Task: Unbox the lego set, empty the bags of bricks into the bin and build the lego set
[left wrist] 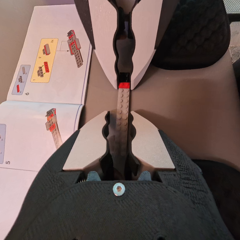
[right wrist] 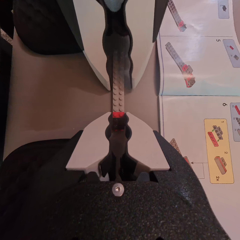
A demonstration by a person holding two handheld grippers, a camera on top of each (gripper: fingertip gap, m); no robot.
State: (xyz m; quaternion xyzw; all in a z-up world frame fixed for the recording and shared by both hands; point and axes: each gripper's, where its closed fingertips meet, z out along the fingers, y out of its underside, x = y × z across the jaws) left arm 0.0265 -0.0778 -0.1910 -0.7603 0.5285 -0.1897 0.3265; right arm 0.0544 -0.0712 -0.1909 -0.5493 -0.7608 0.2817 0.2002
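A long grey studded plate [left wrist: 123, 101] with a red brick [left wrist: 124, 85] and a black piece [left wrist: 124, 77] at one end spans between both grippers above the table. My left gripper [left wrist: 120, 114] is shut on the plain grey end. My right gripper [left wrist: 124, 87] faces it from the top of the left wrist view and is shut on the red and black end. In the right wrist view, my right gripper [right wrist: 118, 114] clamps the red brick [right wrist: 117, 114]. The grey plate [right wrist: 118, 98] runs up into the left gripper [right wrist: 120, 89].
The open instruction booklet [left wrist: 45, 77] lies flat on the brown-grey table [left wrist: 181, 103] beside the grippers; it also shows in the right wrist view [right wrist: 194, 103]. A dark textured object [left wrist: 194, 39] stands at the table's edge, and appears in the right wrist view [right wrist: 45, 26]. The grippers are tip to tip, or close to it.
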